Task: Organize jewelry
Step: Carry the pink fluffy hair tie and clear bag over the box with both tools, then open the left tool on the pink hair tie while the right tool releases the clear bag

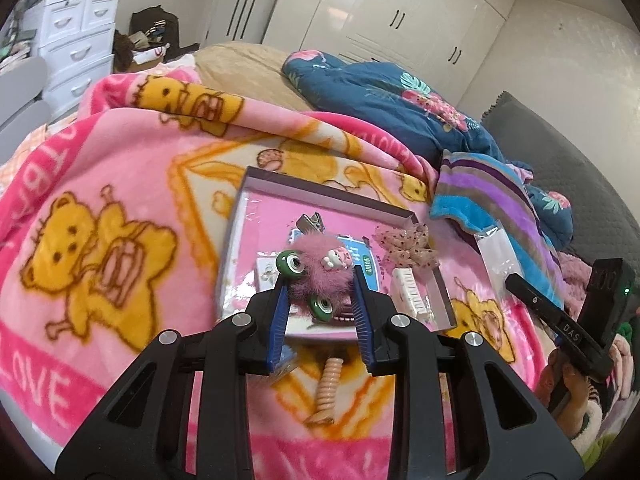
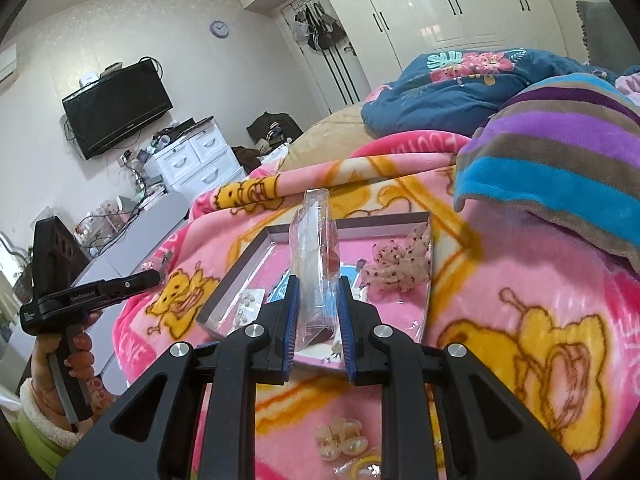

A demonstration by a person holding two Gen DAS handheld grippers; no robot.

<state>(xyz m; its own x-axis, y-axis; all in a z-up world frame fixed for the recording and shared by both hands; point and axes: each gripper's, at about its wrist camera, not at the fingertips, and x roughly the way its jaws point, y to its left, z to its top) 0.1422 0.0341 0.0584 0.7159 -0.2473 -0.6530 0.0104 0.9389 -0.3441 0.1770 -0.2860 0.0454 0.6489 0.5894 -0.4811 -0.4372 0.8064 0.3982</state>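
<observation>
The left tool (image 1: 318, 280) was clamped on a fluffy pink hair clip (image 1: 320, 268), held above the near edge of the shallow box (image 1: 320, 192) on the bed. The right tool (image 2: 316, 298) gripped a clear plastic packet (image 2: 314, 248) upright, just right of it.

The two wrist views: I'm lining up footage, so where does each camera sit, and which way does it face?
Left wrist: rides the left gripper, looking down at the fluffy pink hair clip it holds over the shallow pink-lined box; the other gripper and its hand show far right.
Right wrist: rides the right gripper, which pinches a clear plastic packet; the other gripper and a cuffed hand show far left.
Shared: box, dotted beige bow, pink bear-print blanket.
</observation>
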